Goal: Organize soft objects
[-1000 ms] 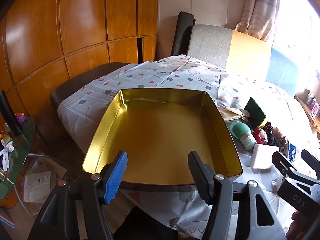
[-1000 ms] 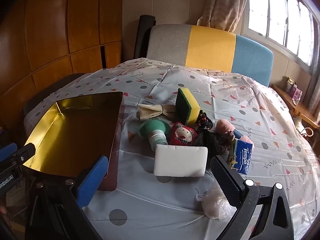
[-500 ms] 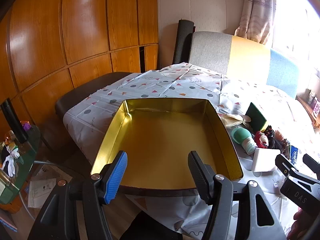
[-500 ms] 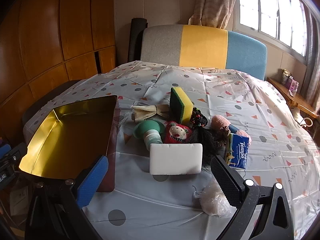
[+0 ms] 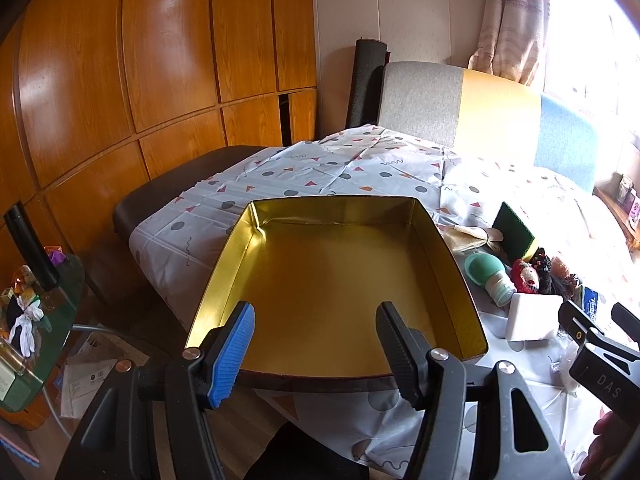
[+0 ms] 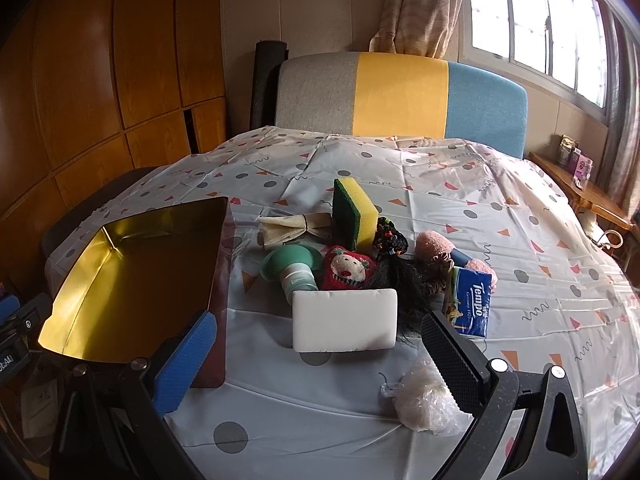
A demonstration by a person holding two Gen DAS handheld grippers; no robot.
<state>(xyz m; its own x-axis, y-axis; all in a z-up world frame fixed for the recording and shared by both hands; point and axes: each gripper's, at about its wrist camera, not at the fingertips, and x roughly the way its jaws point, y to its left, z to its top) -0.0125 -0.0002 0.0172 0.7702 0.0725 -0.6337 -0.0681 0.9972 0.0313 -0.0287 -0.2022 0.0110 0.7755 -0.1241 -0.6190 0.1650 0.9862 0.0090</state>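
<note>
An empty gold tin tray (image 5: 452, 264) lies on the left of the patterned tablecloth, also in the right wrist view (image 6: 120, 280). My left gripper (image 5: 316, 320) hovers open over its near rim, holding nothing. To the tray's right is a pile: white sponge (image 6: 344, 320), yellow-green sponge (image 6: 358, 216), green bottle (image 6: 296, 268), red plush (image 6: 348, 268), Tempo tissue pack (image 6: 472, 304), pink fluffy piece (image 6: 432, 244), dark hair bundle (image 6: 400, 276) and rolled beige cloth (image 6: 288, 228). My right gripper (image 6: 316, 328) stands open just short of the white sponge, touching nothing.
A crumpled clear plastic bag (image 6: 420, 396) lies near the right gripper's black finger. A grey, yellow and blue seat back (image 6: 400, 96) closes the table's far side. Wood panelling is on the left, with a dark chair (image 5: 168, 192) and a cluttered green side table (image 5: 44, 320).
Both views have tipped up slightly, so the tray and the pile sit lower in the frames. Nothing on the table has moved. Both grippers stay open.
</note>
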